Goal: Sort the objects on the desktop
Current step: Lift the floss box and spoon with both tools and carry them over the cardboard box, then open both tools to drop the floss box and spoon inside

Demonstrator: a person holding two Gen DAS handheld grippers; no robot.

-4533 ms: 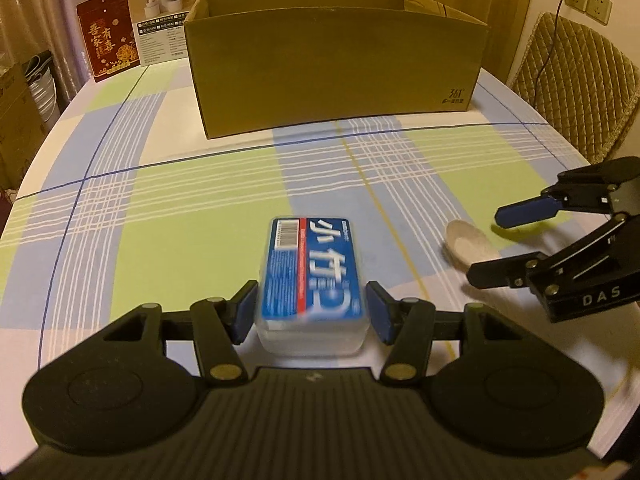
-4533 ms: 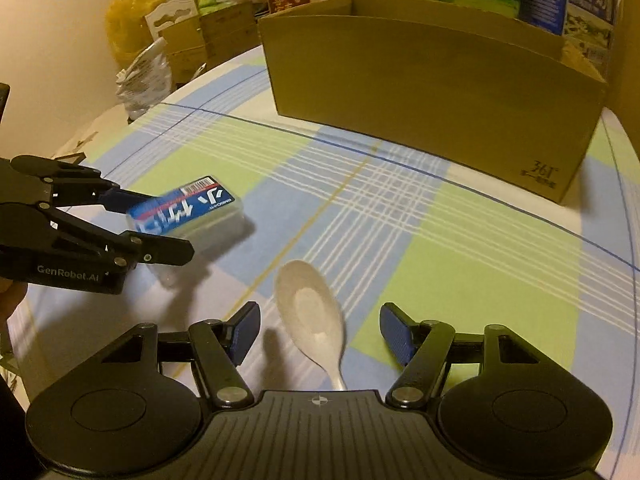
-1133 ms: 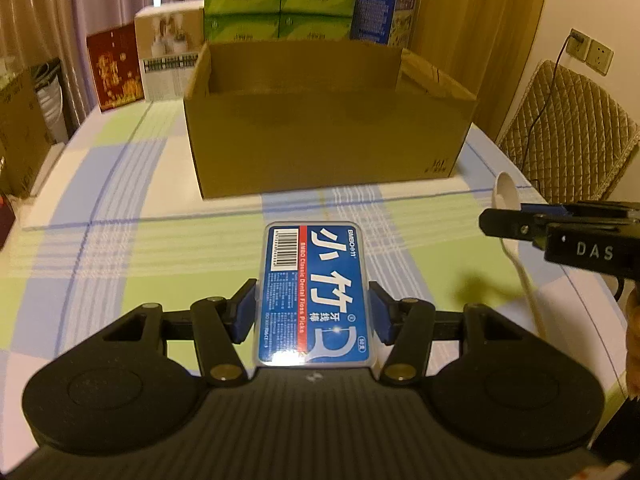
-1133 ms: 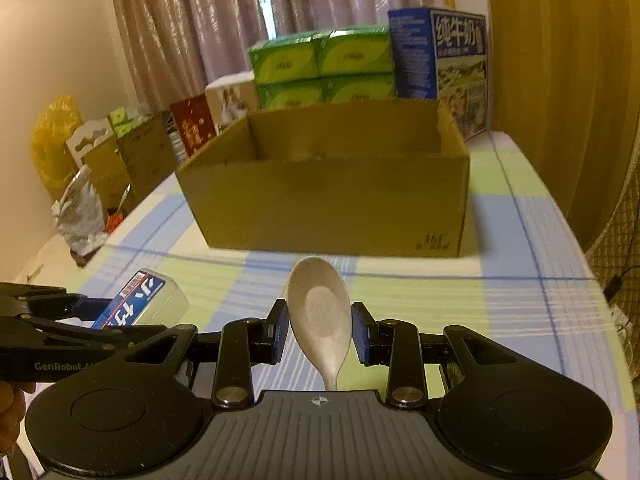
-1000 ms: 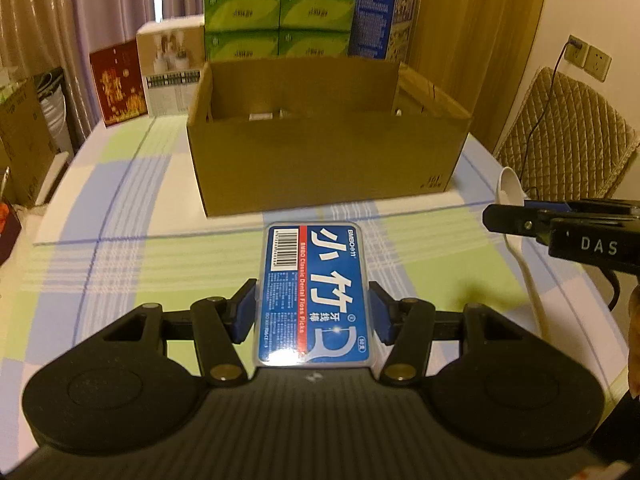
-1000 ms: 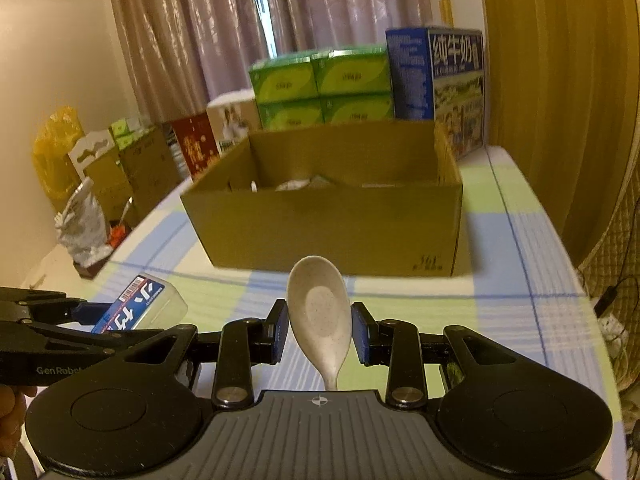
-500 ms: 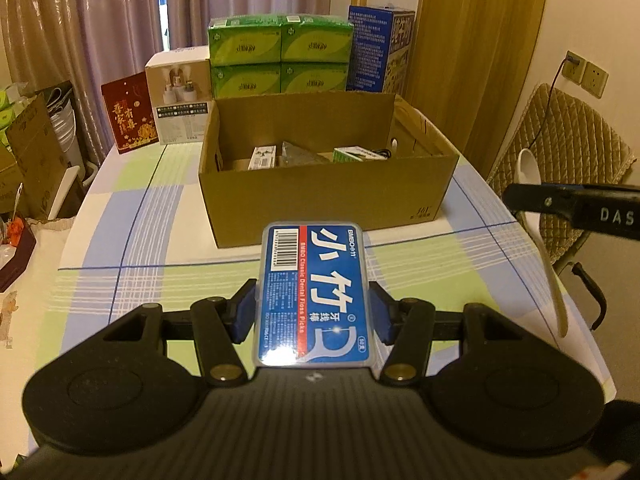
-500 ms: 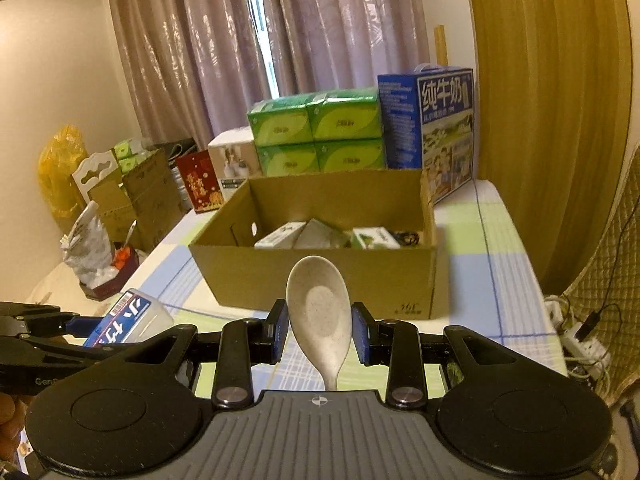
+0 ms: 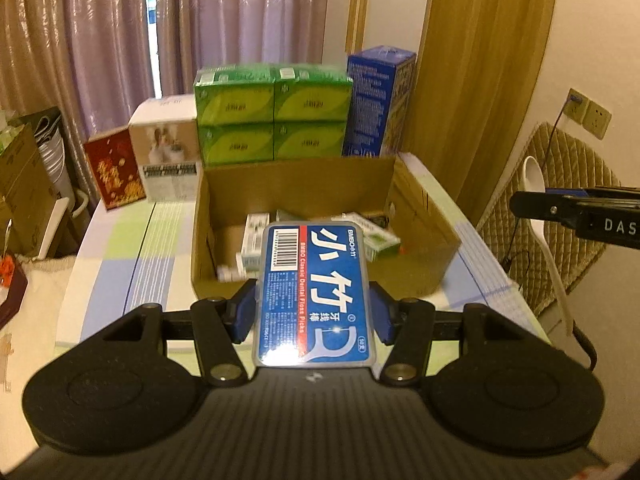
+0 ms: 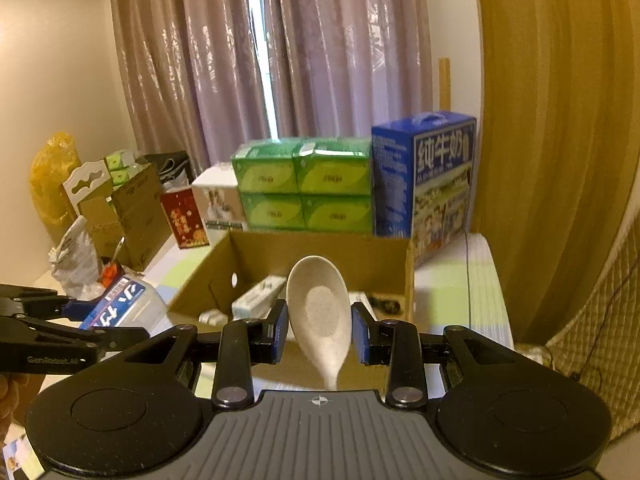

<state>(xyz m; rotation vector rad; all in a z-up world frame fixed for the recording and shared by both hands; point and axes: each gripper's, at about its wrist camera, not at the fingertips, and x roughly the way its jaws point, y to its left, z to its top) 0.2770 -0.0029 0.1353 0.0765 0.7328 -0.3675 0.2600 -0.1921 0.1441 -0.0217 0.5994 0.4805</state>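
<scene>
My left gripper is shut on a blue dental floss pick box and holds it high above the table, in front of the open cardboard box. My right gripper is shut on a beige spoon, bowl up, also raised in front of the cardboard box. The spoon also shows in the left wrist view, and the floss box in the right wrist view. Several small packages lie inside the cardboard box.
Green tissue packs, a blue milk carton, a white box and a red box stand behind the cardboard box. A checked tablecloth covers the table. A padded chair stands at the right.
Both grippers have risen with their objects and come closer over the cardboard box, so its inside shows more. Both stay shut.
</scene>
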